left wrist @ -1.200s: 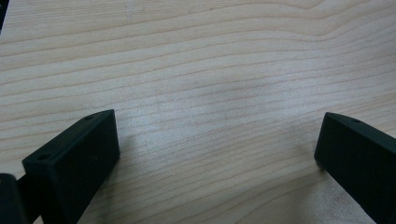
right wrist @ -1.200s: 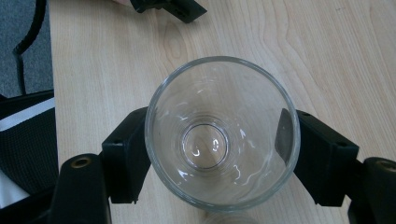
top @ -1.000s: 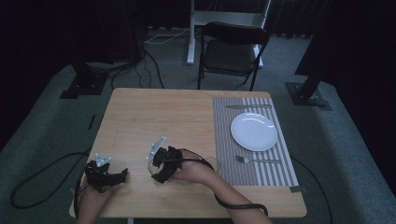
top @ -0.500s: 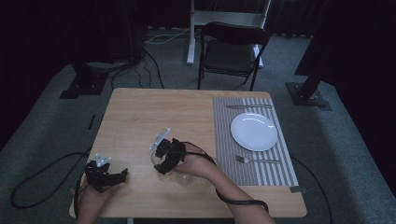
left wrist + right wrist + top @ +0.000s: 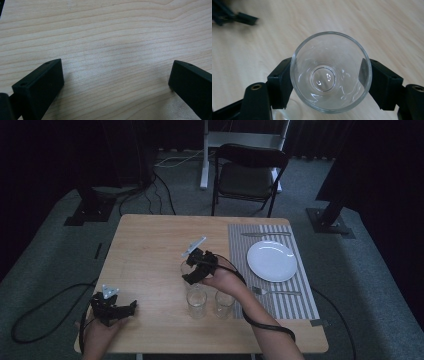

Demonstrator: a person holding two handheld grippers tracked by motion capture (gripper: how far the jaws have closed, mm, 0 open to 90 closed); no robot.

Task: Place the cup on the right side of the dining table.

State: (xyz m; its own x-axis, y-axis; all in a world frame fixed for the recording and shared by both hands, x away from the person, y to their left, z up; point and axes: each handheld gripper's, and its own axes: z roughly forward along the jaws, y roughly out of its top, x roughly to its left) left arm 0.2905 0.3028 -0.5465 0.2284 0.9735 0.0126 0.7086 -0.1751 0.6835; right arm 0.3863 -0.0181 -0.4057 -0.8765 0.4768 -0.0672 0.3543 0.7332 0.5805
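Right now the right hand-held gripper holds a clear glass. Its two black jaws press on the sides of the glass, one on each side. In the right gripper view you look down into the glass and see its round bottom, with the desk under it.

Just below this hand-held gripper in the high view stand two more glasses, side by side on the desk. They are very near the hand that holds it. To its right lies a striped mat. On the mat sit a white plate, a fork near the person and a knife on the far side. The desk between the held glass and the mat is bare wood.

The left hand-held gripper is well apart, down at the left near the desk's edge. Its jaws stand wide with only wood between them, as the left gripper view shows.

Behind the desk stands a dark chair. Cables lie on the floor.
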